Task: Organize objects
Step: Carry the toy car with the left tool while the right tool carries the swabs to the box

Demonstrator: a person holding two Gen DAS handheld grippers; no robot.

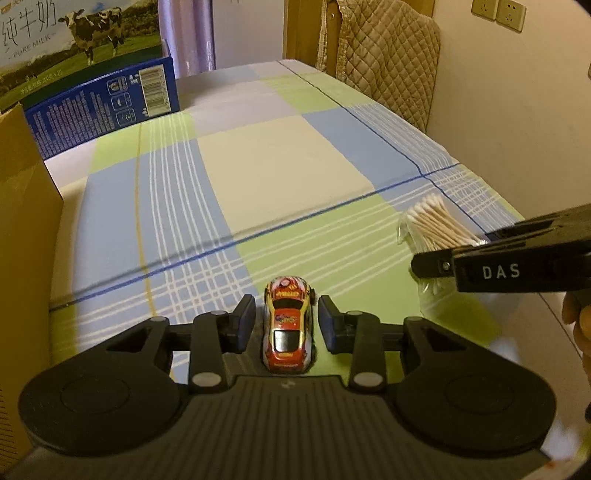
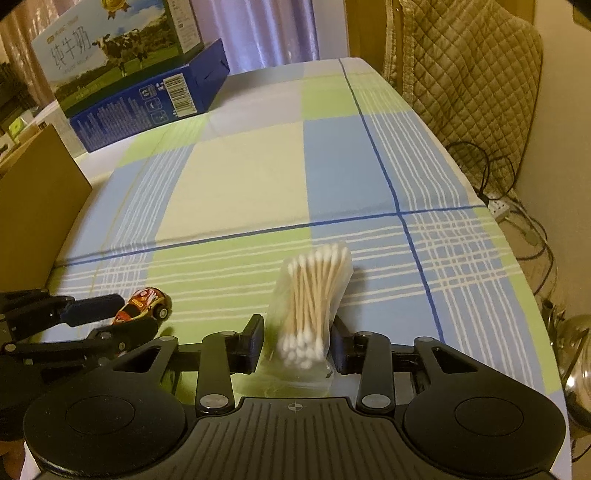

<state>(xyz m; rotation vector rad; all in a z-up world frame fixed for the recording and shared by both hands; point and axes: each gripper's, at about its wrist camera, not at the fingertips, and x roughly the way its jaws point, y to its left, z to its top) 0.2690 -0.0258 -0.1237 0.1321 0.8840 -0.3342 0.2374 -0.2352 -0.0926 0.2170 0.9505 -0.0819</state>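
A small red and yellow toy car [image 1: 288, 325] stands on the checked tablecloth [image 1: 277, 166], nose pointing away. My left gripper [image 1: 287, 321] straddles it, open, with a thin gap on each side. From the right wrist view the car [image 2: 147, 301] and left gripper [image 2: 138, 314] show at the left. A clear bag of cotton swabs [image 2: 314, 291] sits between the pads of my right gripper [image 2: 298, 343], which press its sides. The swabs [image 1: 432, 221] fan out of the right gripper [image 1: 454, 247] at the right edge.
A brown cardboard box [image 1: 26, 221] stands along the left. Behind it are a blue box [image 1: 103, 103] and a milk carton [image 1: 74, 33]. A quilted cover [image 1: 388, 62] hangs at the far right. Cables and a power strip [image 2: 498, 206] lie beyond the table's right edge.
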